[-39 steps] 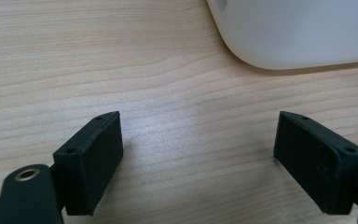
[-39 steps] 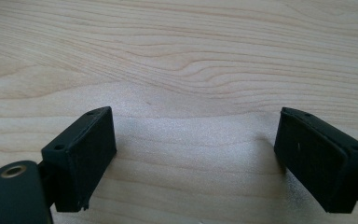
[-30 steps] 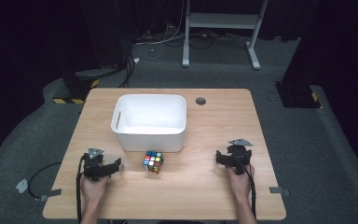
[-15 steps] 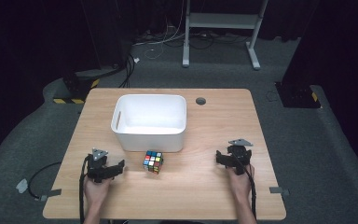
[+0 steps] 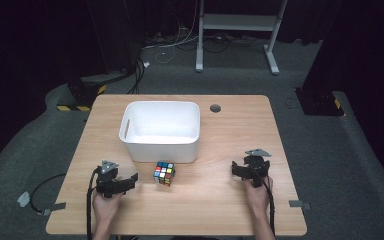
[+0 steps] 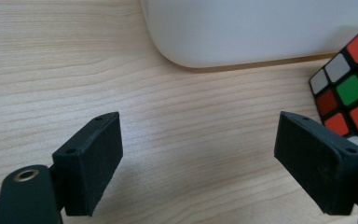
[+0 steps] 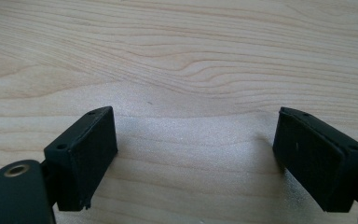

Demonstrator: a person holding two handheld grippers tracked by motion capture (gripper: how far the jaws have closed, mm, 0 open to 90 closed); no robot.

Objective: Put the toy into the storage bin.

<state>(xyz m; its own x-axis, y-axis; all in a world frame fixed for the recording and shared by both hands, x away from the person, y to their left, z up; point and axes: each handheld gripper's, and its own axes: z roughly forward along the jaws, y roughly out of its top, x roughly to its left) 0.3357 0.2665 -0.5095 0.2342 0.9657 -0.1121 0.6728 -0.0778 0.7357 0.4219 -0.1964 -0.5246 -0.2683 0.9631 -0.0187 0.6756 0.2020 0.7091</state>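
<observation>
We looked over all three shots and couldn't find a single word, number, logo or label to read. The closest thing to a sign was the yellow-and-black hazard striping (image 5: 78,107) on the dark base at the left edge of the high view, plus a similar bit (image 5: 336,103) on the base at the right edge. No lettering on either.

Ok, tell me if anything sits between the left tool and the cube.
Nothing visible does. The left tool is open, aimed toward the cube, with bare table between them. In the left gripper view the cube lies just beyond the right-hand jaw. The white bin stands behind the cube, off that path.
</observation>
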